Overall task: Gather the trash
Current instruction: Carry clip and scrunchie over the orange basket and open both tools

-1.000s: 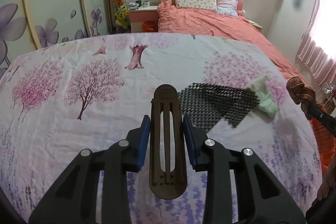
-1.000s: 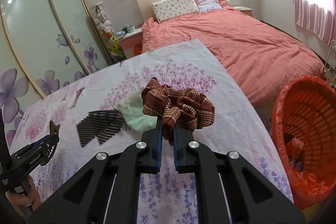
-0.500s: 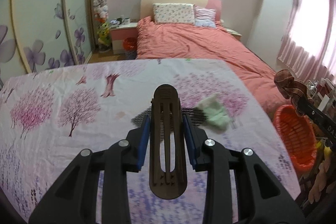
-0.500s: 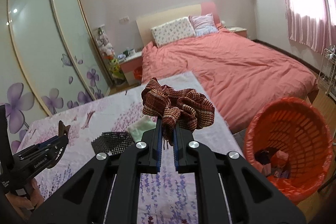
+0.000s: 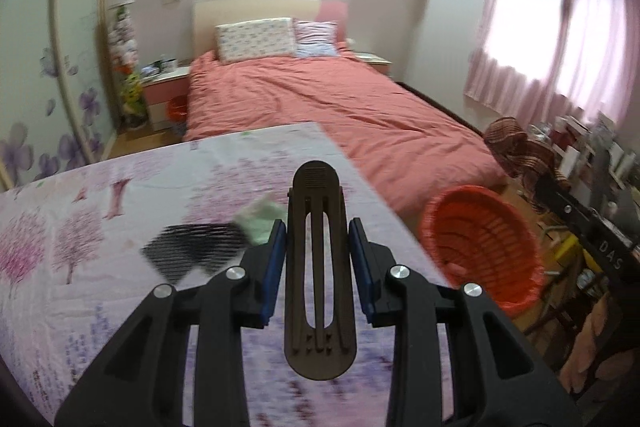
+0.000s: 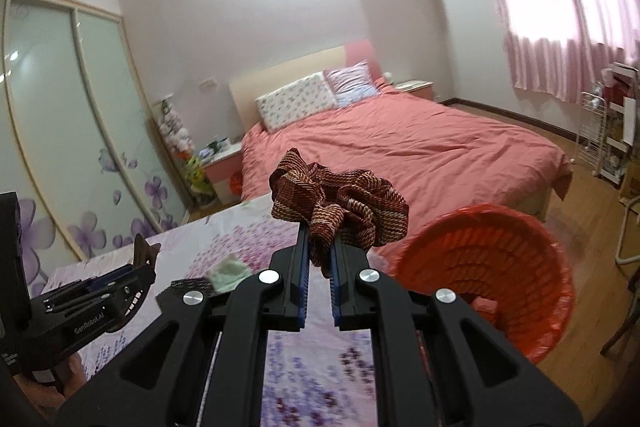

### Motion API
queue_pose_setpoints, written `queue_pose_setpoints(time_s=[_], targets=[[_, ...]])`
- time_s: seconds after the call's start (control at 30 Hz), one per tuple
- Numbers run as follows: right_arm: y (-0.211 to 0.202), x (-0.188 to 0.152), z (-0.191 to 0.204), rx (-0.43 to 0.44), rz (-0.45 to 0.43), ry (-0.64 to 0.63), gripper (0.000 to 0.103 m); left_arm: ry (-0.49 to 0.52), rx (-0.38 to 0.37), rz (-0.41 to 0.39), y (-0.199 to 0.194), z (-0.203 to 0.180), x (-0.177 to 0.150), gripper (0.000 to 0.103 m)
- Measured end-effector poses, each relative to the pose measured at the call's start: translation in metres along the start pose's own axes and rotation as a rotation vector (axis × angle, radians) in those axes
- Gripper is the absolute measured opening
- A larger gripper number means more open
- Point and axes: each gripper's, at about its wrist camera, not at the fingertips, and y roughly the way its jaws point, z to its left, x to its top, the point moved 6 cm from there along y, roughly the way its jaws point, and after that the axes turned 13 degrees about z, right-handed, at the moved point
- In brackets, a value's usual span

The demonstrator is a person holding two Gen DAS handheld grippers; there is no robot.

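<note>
Mesh piece (image 5: 192, 251) and cloth (image 5: 260, 219) on table (image 5: 120, 203) — basket (image 5: 484, 243) right of it, bed (image 5: 340, 107) behind

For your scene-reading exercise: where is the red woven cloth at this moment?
In the right wrist view the red woven cloth is clamped in the right gripper, held in the air beside the orange basket.

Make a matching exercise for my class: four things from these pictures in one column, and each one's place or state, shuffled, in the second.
Things:
1. brown slotted plastic piece
2. red-brown striped cloth
3. black mesh piece
4. orange basket

Places:
A. lying on the floral sheet
B. on the floor beside the table
C. clamped in the right gripper
D. held between the left gripper's pads

Pairs: 1-D, 2-C, 3-A, 4-B
</note>
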Motion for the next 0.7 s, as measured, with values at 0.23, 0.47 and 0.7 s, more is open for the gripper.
queue_pose_setpoints(time_s=[0.23, 0.47, 0.7], targets=[[-0.013, -0.004, -0.05, -0.062, -0.023, 0.059, 0.009, 0.098, -0.118, 0.012, 0.016, -0.084, 0.003, 0.032], [-0.005, -0.005, -0.089, -0.119, -0.016, 0.126, 0.009, 0.179, -0.218, 0.04, 0.044, -0.156, 0.002, 0.032], [0.007, -0.003, -0.122, -0.132, -0.004, 0.178, 0.009, 0.219, -0.271, 0.094, 0.087, -0.203, 0.006, 0.032]])
